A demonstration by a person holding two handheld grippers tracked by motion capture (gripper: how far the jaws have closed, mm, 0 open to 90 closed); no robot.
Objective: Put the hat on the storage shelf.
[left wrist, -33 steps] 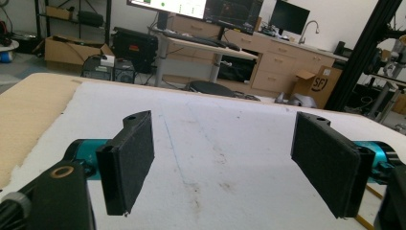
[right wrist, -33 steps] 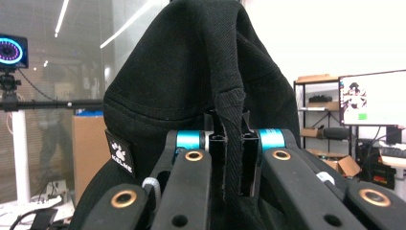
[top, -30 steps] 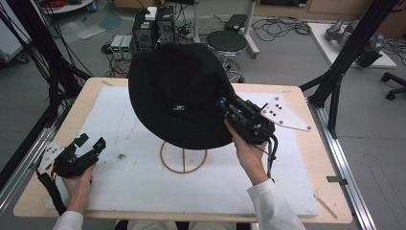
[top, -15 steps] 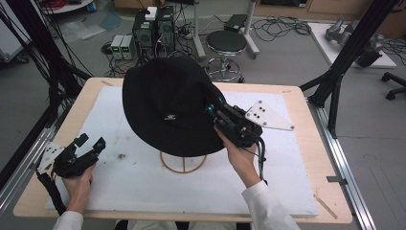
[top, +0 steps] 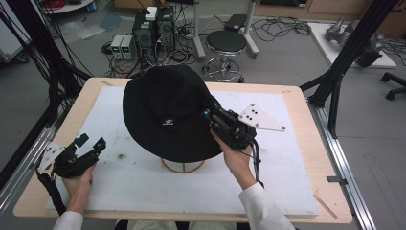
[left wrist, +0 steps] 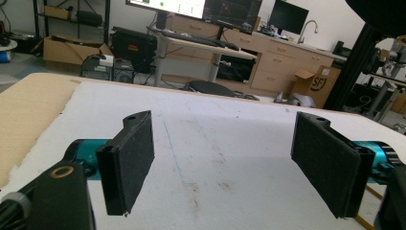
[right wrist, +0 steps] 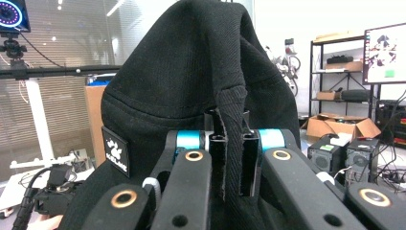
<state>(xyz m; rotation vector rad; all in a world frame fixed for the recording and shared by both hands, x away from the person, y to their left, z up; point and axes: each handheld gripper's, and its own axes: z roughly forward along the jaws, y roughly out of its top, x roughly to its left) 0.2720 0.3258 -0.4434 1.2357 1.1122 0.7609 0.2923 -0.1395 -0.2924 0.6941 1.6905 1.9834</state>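
High view: white mat [top: 143, 191] on a wooden table [top: 306, 100]; black hat [top: 163, 110] sits over a wooden stand [top: 184, 166], its brim pinched by the right gripper [top: 209, 112]. The left gripper [top: 91, 143] rests apart.
Left gripper view: jaws wide, nothing between.
Right gripper view: jaws clamp the brim [right wrist: 233, 143].

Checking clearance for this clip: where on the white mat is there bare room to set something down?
Free: the mat between the left gripper and the wooden stand, and the near right part. Crowded: the centre, where the black hat sits, pinched at its brim by the right gripper.
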